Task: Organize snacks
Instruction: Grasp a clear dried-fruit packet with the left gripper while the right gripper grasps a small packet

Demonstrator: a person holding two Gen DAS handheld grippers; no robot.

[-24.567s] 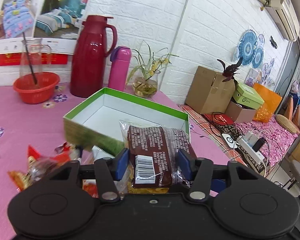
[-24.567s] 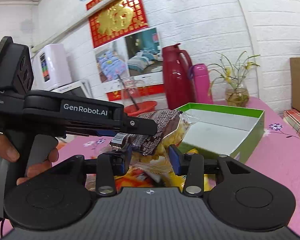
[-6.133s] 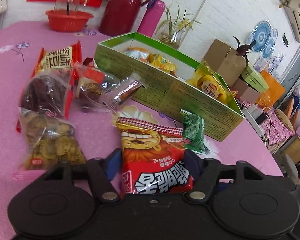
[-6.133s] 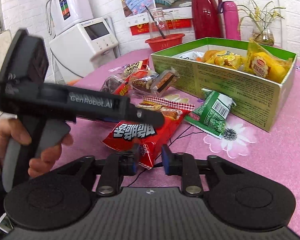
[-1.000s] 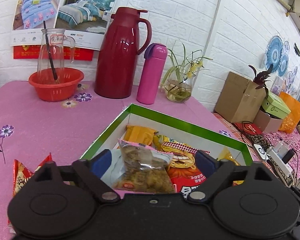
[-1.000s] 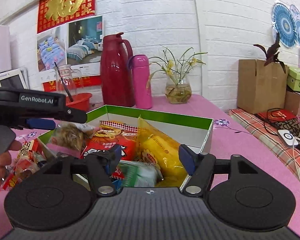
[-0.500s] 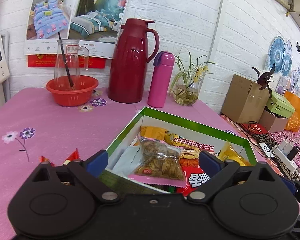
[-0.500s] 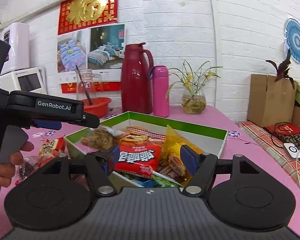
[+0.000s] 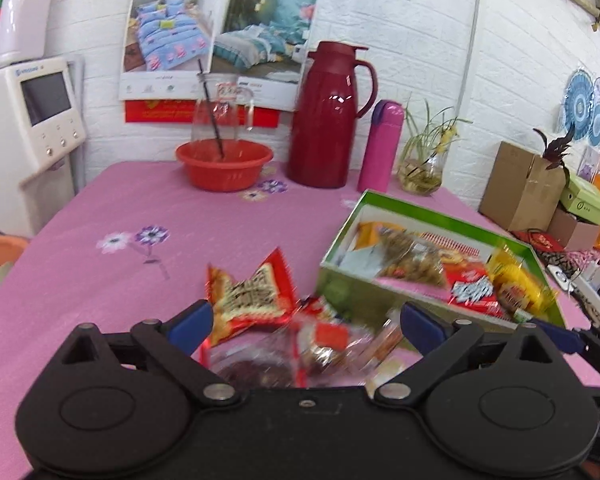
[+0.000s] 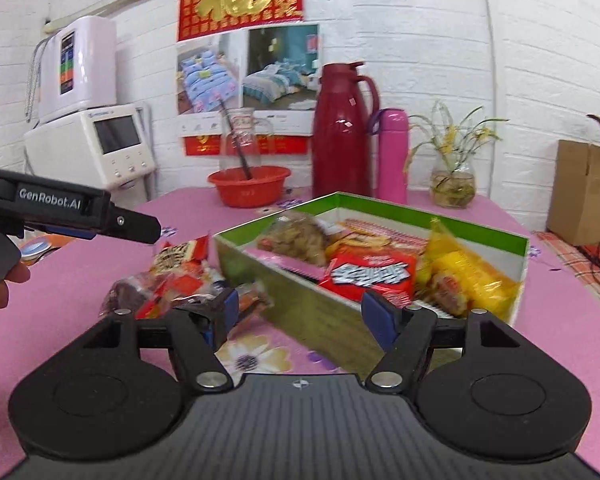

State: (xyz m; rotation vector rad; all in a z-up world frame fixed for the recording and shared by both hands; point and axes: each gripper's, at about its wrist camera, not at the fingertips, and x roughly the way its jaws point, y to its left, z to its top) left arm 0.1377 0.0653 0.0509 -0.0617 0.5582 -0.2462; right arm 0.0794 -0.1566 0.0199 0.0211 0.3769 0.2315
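A green box [image 9: 384, 304] [image 10: 300, 300] on the pink table holds several snack packets: a clear bag of brown snacks [image 9: 410, 258] [image 10: 294, 240], a red packet [image 10: 370, 274] and a yellow one [image 10: 470, 276]. Left of the box lie loose snacks: a red-edged packet [image 9: 252, 292] [image 10: 178, 258] and a blurred heap of wrapped pieces [image 9: 312, 352] [image 10: 160, 290]. My left gripper [image 9: 304, 320] is open and empty above that heap. My right gripper [image 10: 300, 314] is open and empty in front of the box's near wall. The left gripper's body [image 10: 68, 208] shows at the left of the right wrist view.
At the back of the table [image 9: 100, 280] stand a red basin [image 9: 224, 164] with a glass jug, a dark red thermos [image 9: 326, 116], a pink flask [image 9: 380, 144] and a plant vase [image 9: 420, 172]. A white appliance [image 9: 32, 120] stands at the left. Cardboard boxes [image 9: 520, 188] are beyond the right edge.
My left gripper has let go of the clear bag of brown snacks, which now lies in the box, and has swung left and back over the loose packets. The right gripper pulled back too.
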